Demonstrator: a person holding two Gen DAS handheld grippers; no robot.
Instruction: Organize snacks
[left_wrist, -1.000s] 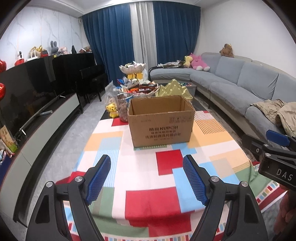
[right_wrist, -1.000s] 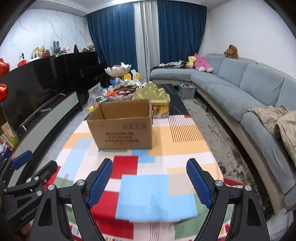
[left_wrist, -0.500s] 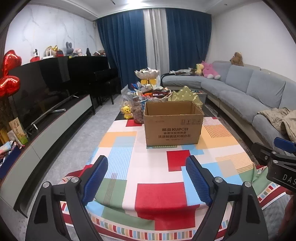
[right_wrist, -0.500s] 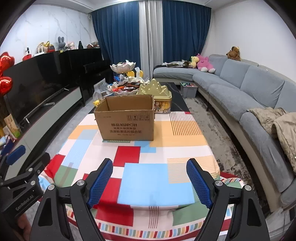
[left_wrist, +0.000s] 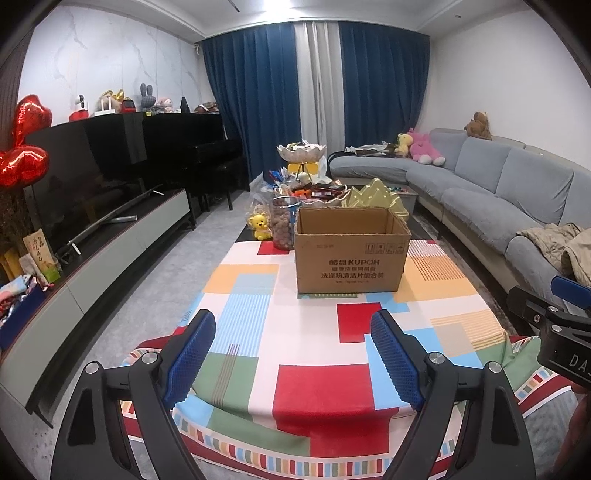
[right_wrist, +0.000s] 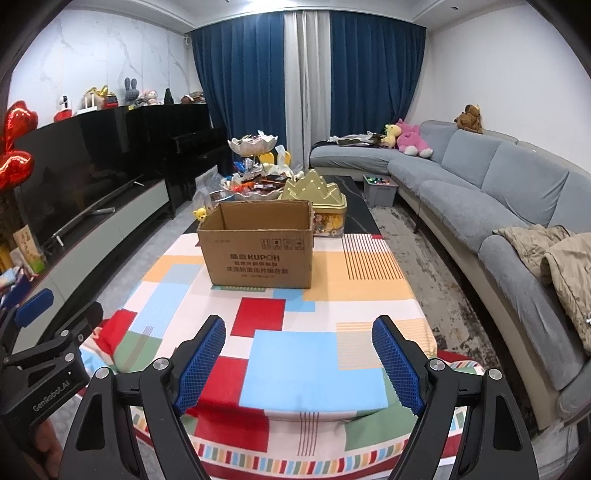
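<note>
Box (left_wrist: 352, 249) of cardboard, top open, inside hidden, on the patchwork cloth (left_wrist: 306, 373). Behind box: snack bowls (left_wrist: 314, 194), jar (left_wrist: 282, 221) of brown balls, seen from left only; gold tin (right_wrist: 319, 206) clearest from right. Left gripper (left_wrist: 291, 356) and right gripper (right_wrist: 299, 360) both spread wide, holding nothing, near the cloth's front edge.

Both grippers, left (left_wrist: 293, 356) and right (right_wrist: 299, 363), have drawn back from the cardboard box (left_wrist: 351, 254).
</note>
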